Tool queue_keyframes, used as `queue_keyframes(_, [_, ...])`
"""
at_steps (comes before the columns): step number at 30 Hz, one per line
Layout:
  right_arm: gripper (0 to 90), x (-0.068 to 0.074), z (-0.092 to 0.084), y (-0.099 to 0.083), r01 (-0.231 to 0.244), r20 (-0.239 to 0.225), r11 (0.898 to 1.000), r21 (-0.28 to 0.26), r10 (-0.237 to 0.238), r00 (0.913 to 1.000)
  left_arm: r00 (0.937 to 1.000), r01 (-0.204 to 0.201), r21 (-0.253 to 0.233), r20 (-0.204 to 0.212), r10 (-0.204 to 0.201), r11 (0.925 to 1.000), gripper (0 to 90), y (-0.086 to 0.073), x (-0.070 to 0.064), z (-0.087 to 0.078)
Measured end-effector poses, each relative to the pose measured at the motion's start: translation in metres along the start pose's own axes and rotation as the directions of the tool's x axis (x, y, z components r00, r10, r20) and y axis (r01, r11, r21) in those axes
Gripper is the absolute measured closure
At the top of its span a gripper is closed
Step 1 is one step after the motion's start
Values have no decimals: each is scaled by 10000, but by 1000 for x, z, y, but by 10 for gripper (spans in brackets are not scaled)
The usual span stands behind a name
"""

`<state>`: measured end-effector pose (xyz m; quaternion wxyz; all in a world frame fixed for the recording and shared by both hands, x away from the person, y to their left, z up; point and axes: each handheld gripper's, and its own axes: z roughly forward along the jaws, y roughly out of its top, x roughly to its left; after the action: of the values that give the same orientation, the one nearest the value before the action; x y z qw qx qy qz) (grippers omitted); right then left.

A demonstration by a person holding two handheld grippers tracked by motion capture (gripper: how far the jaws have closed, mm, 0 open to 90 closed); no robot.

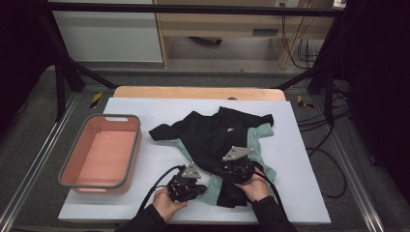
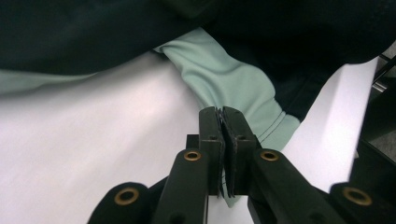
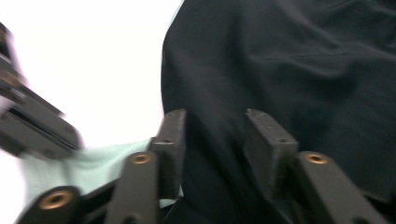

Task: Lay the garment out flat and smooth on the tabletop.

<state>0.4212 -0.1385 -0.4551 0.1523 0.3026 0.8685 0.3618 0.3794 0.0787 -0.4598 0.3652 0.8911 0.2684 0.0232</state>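
**Two garments on the tabletop, both tools at the near hem**

The mint-green shirt lies flat on the white sheet, mostly covered by the black shirt spread over it; green shows along the left edge, at the right sleeve and at the near corner. Both garments sit right of centre, near the front edge.

Left tool: held low in the left hand, forearm entering from the bottom edge, jaws pointing toward the green corner. In the left gripper view the jaws are clenched together on the hem of the mint-green shirt, a thin fold of green fabric pinched between the pads and showing again below them.

Right tool: gripped by the right hand, just right of the left tool, resting over the near part of the black shirt. In the right gripper view the jaws stand partly apart with black shirt fabric bunched between them; whether the pads press on it cannot be told, the frame being blurred. The left tool shows at that view's left edge, over green fabric.

Container: a pink basin with a grey rim stands on the left part of the tabletop, well apart from the garments. Nothing lies in it.
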Motion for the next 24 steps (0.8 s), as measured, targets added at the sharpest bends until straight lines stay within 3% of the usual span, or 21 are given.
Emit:
queue_keyframes(3, [856,1,10,5,204,214,9990,391,-212,9995,9997,-30,10,-239,30,10000,872,-8,2,-13])
queue_keyframes(5, [881,-1,9,8,63,261,9997,248,-70,9996,9993,63,5,-363,-62,10000,872,-15,5,-23])
queue_keyframes(10, [882,-15,-5,12,-806,629,9933,-824,859,9943,9963,486,85,-713,-478,9988,872,-38,14,-51])
queue_keyframes(12, [876,-17,-3,11,-856,1048,9943,-641,920,9902,9953,675,106,-705,-666,9977,872,-46,15,-57])
queue_keyframes(16, [789,-18,5,7,-950,1288,9943,-481,1004,9866,9957,758,-132,-526,-764,9970,856,-47,16,-57])
queue_keyframes(17, [741,-19,4,7,-1045,1334,9932,-521,1106,9849,9954,790,-221,-520,-801,9966,835,-45,17,-56])
queue_keyframes(21, [613,-24,-16,4,-1212,1438,9861,-1139,1371,9801,9906,879,-730,-983,-949,9934,535,-33,23,-51])
queue_keyframes(24, [546,-33,-37,-5,-1401,1651,9780,-1547,1654,9723,9882,974,-970,-1091,-1079,9905,444,-21,29,-41])
